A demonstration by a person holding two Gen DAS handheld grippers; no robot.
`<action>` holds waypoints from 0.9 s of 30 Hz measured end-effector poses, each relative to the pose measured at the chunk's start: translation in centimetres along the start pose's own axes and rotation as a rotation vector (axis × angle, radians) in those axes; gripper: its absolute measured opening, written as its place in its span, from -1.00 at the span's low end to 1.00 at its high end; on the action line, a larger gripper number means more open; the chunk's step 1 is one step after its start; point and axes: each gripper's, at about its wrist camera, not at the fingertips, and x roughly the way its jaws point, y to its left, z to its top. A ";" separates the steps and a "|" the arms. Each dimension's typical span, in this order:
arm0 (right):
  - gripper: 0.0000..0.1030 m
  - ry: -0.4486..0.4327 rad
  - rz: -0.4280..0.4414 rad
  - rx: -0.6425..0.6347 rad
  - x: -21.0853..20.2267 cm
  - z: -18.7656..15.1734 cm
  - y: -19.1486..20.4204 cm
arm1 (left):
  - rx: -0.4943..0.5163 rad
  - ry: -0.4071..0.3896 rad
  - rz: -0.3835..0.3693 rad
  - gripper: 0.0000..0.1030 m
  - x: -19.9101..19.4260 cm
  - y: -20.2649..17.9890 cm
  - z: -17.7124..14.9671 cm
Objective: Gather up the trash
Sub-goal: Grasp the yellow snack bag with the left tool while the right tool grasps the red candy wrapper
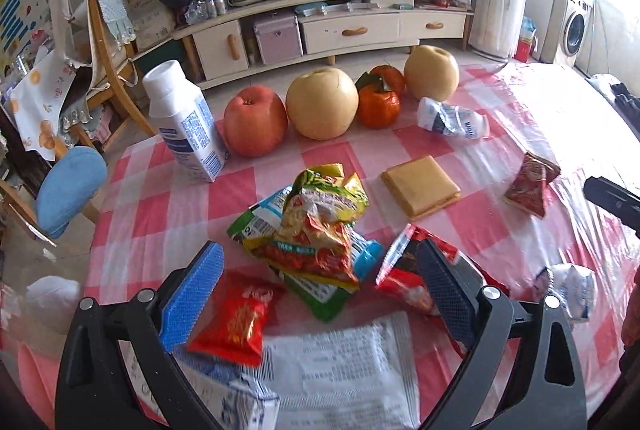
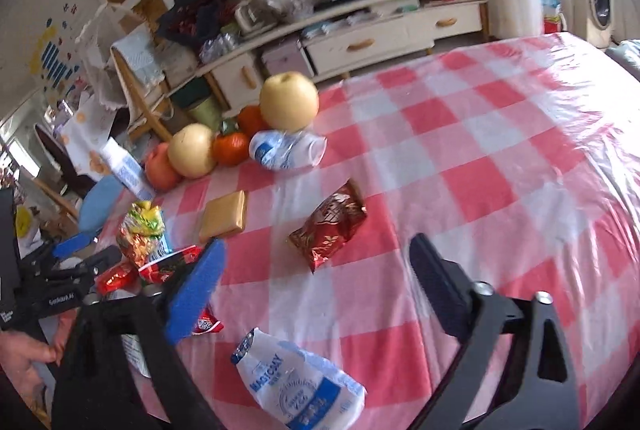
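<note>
Checkered tablecloth [image 2: 480,133], wrappers [image 1: 316,234] apparently ungrasped.

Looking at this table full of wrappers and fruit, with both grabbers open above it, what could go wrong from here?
The left gripper hangs open over a heap of overlapping snack wrappers, so its fingers might pinch several at once and drop some. The milk carton stands upright near the table edge beside the apple; a careless sweep could tip it off. The right gripper is open near a white crumpled bag at the near edge, which could slide off if nudged.
</note>
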 end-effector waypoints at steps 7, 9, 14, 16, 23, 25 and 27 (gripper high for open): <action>0.52 0.085 0.001 -0.026 3.3 1.0 -0.6 | 0.013 0.028 0.007 0.86 2.2 0.6 0.8; 0.47 0.105 0.000 -0.026 4.1 1.2 -1.0 | 0.017 0.035 0.009 0.86 2.7 0.8 1.0; 0.46 0.150 -0.001 -0.014 5.6 1.4 -1.8 | 0.005 0.036 -0.014 0.86 3.3 0.9 1.4; 0.46 0.154 -0.029 -0.053 6.1 1.5 -1.4 | -0.009 0.038 -0.020 0.86 3.6 0.9 1.6; 0.36 0.171 -0.074 -0.141 7.3 1.2 0.2 | -0.028 0.080 -0.055 0.50 5.1 0.3 1.5; 0.23 0.169 -0.094 -0.170 7.6 1.2 0.5 | -0.037 0.087 -0.062 0.36 5.4 0.3 1.4; 0.13 0.167 -0.097 -0.189 7.7 1.2 0.7 | -0.051 0.093 -0.074 0.21 5.7 0.4 1.4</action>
